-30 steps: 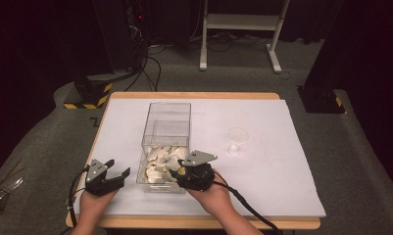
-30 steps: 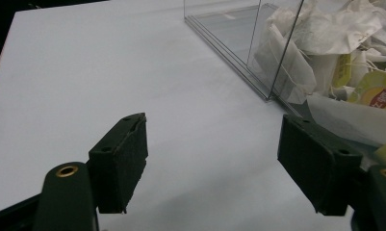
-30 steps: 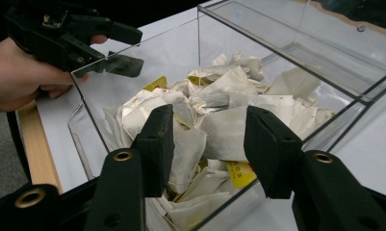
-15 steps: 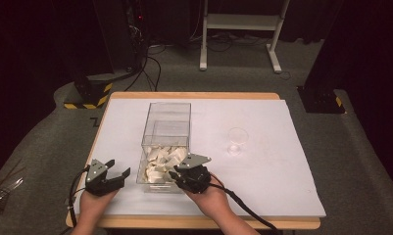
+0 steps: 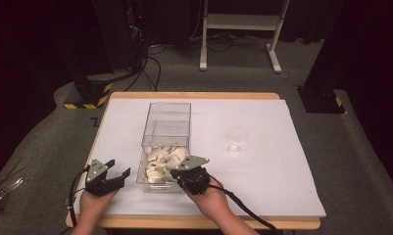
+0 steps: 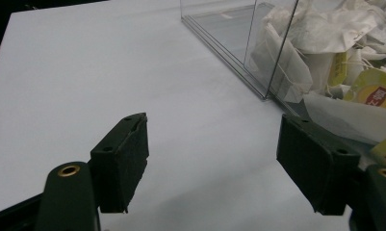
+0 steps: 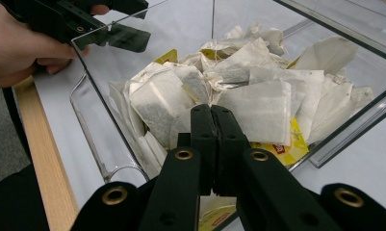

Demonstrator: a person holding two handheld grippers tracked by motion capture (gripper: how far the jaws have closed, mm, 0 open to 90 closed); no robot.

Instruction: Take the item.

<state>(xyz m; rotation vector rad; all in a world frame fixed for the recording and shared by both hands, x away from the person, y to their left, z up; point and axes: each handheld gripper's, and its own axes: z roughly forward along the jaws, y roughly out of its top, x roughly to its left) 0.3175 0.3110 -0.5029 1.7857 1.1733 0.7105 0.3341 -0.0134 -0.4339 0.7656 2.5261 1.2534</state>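
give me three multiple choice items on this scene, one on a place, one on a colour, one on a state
1. Where is the glass?
A. right of the box
B. inside the box
C. left of the box

2. What colour are most tea bags?
A. white
B. red
C. blue

3. How does the right tool stand?
A. wide open
B. shut
C. shut on the glass

Answers:
1 A: in the high view the glass stands on the white sheet to the right of the clear box.
2 A: the right gripper view shows white paper bags with yellow tags.
3 B: its jaws meet over the bags with nothing seen between them, while the left tool is open.
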